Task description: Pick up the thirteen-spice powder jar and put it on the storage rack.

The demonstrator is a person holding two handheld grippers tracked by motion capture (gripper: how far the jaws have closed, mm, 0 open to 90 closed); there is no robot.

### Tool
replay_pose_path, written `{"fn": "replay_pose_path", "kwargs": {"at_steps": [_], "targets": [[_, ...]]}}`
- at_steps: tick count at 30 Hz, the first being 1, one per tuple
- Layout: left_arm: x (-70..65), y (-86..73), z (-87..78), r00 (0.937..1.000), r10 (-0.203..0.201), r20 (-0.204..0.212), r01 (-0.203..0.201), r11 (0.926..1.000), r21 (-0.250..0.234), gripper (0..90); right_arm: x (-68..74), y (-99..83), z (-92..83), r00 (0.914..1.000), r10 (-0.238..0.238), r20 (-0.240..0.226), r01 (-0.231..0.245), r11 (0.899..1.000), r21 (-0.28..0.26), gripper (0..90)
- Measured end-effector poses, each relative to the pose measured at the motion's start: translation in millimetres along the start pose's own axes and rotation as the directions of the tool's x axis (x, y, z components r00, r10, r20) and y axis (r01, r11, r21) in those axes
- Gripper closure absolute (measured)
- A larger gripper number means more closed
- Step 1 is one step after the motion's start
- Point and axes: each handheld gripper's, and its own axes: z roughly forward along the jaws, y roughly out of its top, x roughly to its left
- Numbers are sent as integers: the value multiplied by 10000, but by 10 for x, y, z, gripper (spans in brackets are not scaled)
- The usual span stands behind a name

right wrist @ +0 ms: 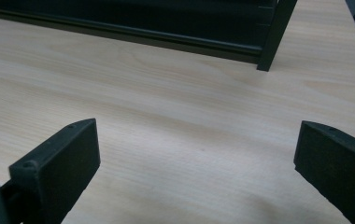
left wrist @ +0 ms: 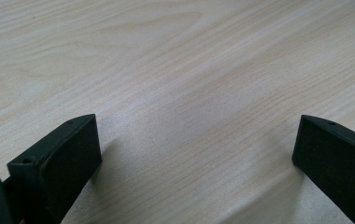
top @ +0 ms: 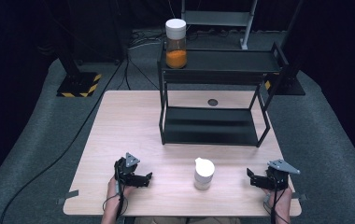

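A small white jar [top: 203, 173] with a white lid stands on the wooden table [top: 129, 126] near its front edge, between the two grippers. My left gripper [top: 148, 178] rests low at the front left, open, its tips pointing right toward the jar. At the front right, my right gripper [top: 250, 175] is open too, pointing left. A tall clear jar [top: 176, 43] with orange contents and a white lid stands on the top left of a black two-tier rack [top: 215, 95]. Both gripper views show wide-apart jaws [left wrist: 196, 154] [right wrist: 196, 158] over bare wood.
The black rack takes up the back middle of the table; its lower shelf [top: 208, 126] holds nothing, and its front rail and a leg [right wrist: 271, 42] appear in the right gripper view. A small dark round hole [top: 213, 102] lies behind the rack. Cables run across the grey floor [top: 49, 135].
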Motion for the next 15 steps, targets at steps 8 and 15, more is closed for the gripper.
{"fn": "replay_pose_path", "kwargs": {"at_steps": [8,15], "targets": [[-2,-4,-4,10000,26,5,-26,10000,-12,14,384,-113,-156,9993,164,-337,-162,9998,69,0],[-3,-5,-5,10000,21,2,-21,10000,-15,16,733,-98,-279,9917,-547,-1167,543,9985,-65,0]]}}
